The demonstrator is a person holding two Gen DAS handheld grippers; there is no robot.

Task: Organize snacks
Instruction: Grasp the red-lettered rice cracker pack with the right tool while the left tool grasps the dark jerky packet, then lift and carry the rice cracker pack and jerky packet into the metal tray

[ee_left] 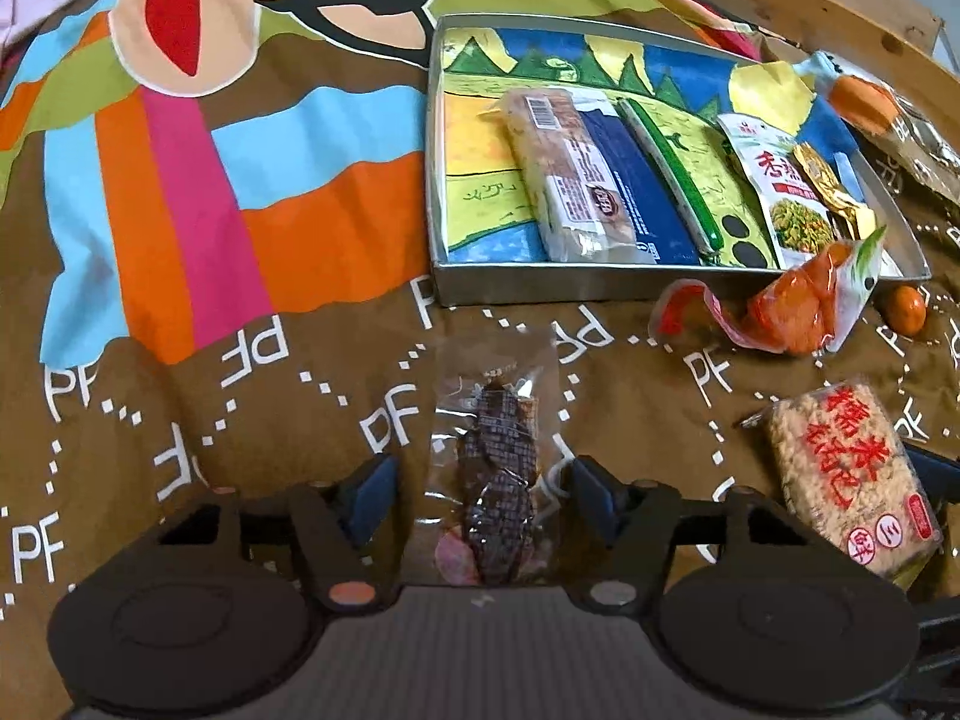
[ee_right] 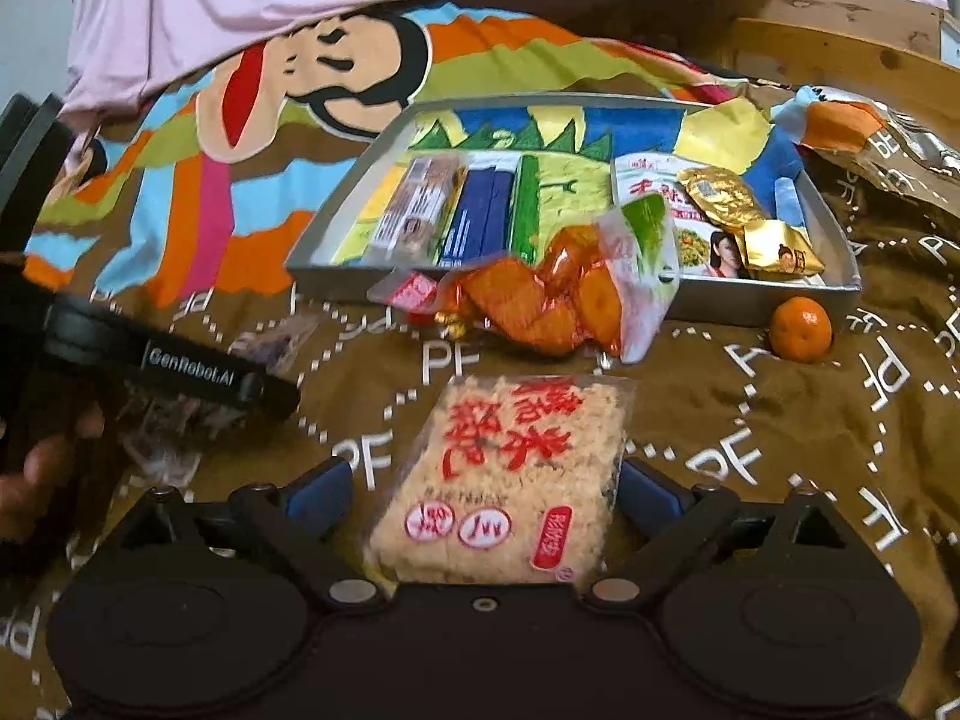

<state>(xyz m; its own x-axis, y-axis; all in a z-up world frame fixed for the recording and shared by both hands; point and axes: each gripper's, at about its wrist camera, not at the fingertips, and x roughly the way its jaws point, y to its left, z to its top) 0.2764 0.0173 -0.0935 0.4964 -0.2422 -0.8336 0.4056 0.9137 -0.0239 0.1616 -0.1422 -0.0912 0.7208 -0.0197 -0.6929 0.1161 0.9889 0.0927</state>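
- Here, the dark snack packet (ee_left: 495, 474) is a clear wrapper with a brown, grid-textured strip inside and a pinkish patch at its near end; it lies lengthwise on the brown printed cloth (ee_left: 180, 420), between the blue fingertips of the left gripper (ee_left: 486, 498).
- The left gripper's jaws stand apart on either side of the packet; the clear film runs close to both pads, and I cannot tell whether they touch it.
- To the right of it lies the rice cracker pack (ee_right: 510, 480), a clear-wrapped pale, crumbly block with red characters and round red seals at its near end.
- The right gripper (ee_right: 486, 495) straddles that pack with jaws spread wide; the pads sit just beside its edges, not visibly pressing.
- Farther off, an orange snack bag (ee_right: 558, 294) with a green-and-white top leans against the near wall of the metal tray (ee_right: 336, 282).
- Inside the tray, over a painted landscape lining, lie a long biscuit pack (ee_left: 570, 174), a dark blue pack (ee_left: 636, 192), a green stick (ee_left: 672, 174), a white pouch with red characters (ee_left: 780, 192) and gold-foil sachets (ee_right: 738, 210).
- A small mandarin (ee_right: 801, 327) sits on the cloth near the tray's right corner.
- Seen from the right wrist, a hand (ee_right: 36, 480) holds the other gripper's black body at the left.
- Pink fabric (ee_right: 420, 0) lies at the far edge.
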